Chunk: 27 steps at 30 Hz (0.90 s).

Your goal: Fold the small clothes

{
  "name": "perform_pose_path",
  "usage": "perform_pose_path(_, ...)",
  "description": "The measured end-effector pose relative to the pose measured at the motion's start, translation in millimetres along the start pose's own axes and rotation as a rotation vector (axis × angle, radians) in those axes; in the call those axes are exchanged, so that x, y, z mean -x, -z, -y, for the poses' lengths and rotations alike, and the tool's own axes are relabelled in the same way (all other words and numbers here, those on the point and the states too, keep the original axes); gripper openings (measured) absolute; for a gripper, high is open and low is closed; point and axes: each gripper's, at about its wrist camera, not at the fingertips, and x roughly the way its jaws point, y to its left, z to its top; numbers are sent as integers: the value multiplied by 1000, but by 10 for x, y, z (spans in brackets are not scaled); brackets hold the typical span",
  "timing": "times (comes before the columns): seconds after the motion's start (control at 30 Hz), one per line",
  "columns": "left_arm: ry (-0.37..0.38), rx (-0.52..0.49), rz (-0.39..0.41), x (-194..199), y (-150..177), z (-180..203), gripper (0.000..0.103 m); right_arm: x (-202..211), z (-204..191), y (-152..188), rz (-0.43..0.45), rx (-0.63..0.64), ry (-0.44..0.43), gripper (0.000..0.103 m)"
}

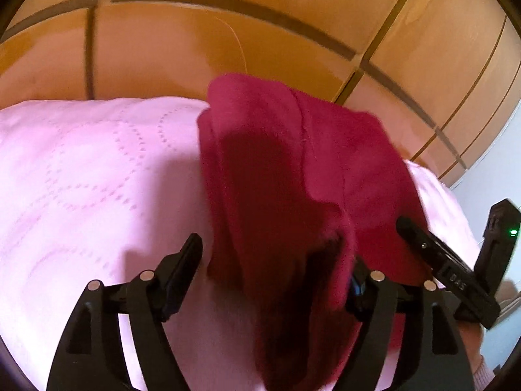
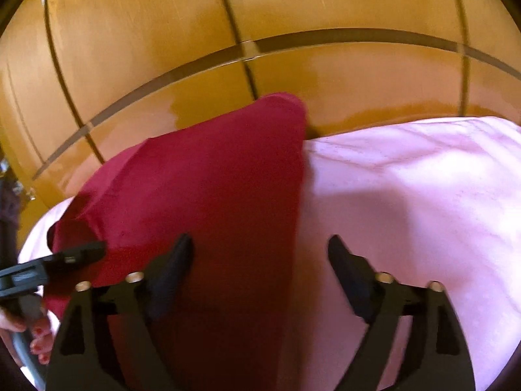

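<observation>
Crimson garment (image 1: 293, 169) lies on pink quilted cover (image 1: 97, 169), stretching ahead of both grippers. Left gripper (image 1: 276, 260) jaws apart, cloth draped over its right finger. Right gripper (image 2: 260, 251) jaws apart, cloth edge between them, unpressed. Wooden wardrobe (image 2: 162, 49) beyond.

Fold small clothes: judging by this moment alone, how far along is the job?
Done: the red garment lies doubled in a long strip on the pink bedspread, so at least one fold looks made. In hand: nothing; the left gripper and the right gripper both stand open over the cloth. Left: probably a crosswise fold. No other clothes show.
</observation>
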Motion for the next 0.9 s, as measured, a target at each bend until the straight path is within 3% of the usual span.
perform_pose_path(0.17,-94,-89,272,736,39,221,72,505,-77,-113,131,71,56,84)
perform_pose_path(0.2,-93,-112,285,762,-6,321,70,525,-130,-164,142,102,78,74)
perform_pose_path(0.33,-76,-178,216,506,-176,626,42,371,-294,-357,112,161,62,46)
perform_pose_path(0.43,-109,-204,121,51,-304,750,37,131,-354,-373,19,177,50,45)
perform_pose_path(0.53,-166,-209,18,-304,-256,603,33,-83,-289,-308,-38,180,109,45)
perform_pose_path(0.67,-207,-314,19,-440,-129,572,34,-160,-284,-168,1,212,126,45)
perform_pose_path(0.83,-191,-307,29,-341,-129,598,37,-138,-298,-189,6,211,120,49)
perform_pose_path(0.87,-188,-304,33,-279,-102,609,51,-66,-270,-207,5,193,101,52)
perform_pose_path(0.9,-188,-300,35,-208,-68,623,67,-30,-276,-194,5,177,97,63)
